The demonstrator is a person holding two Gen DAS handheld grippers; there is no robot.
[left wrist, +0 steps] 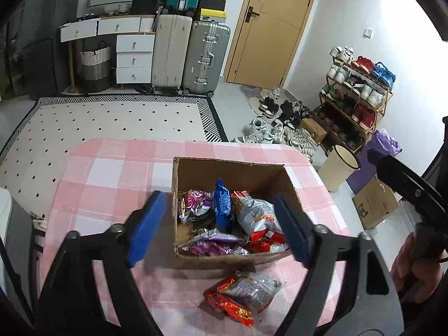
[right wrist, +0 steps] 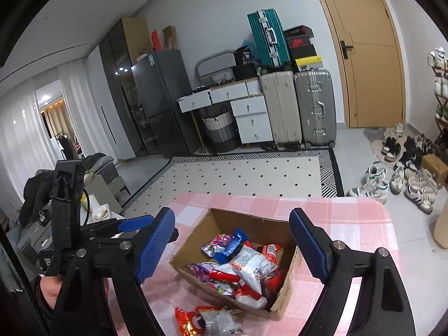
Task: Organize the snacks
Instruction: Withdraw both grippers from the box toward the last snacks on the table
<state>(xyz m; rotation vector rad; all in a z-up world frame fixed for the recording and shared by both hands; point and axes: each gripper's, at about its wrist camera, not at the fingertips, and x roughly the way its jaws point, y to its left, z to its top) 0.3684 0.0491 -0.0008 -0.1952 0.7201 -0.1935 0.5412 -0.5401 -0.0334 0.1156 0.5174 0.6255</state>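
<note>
pink checked table (left wrist: 112, 173) | box (left wrist: 232, 176) snacks overlap, labels unreadable | both claws wide open, empty

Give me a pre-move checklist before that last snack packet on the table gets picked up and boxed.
1. Left gripper open, nothing between its jaws: ok.
2. Right gripper open, nothing held: ok.
3. Loose red and silver packet lies flat on the pink checked tablecloth, just in front of the cardboard box, unobstructed: ok.
4. Box open-topped, upright: ok.
5. Room in box: packets cover the near part, bare floor behind them: ok.
6. Other stray packets beyond both views: cannot tell.
</note>
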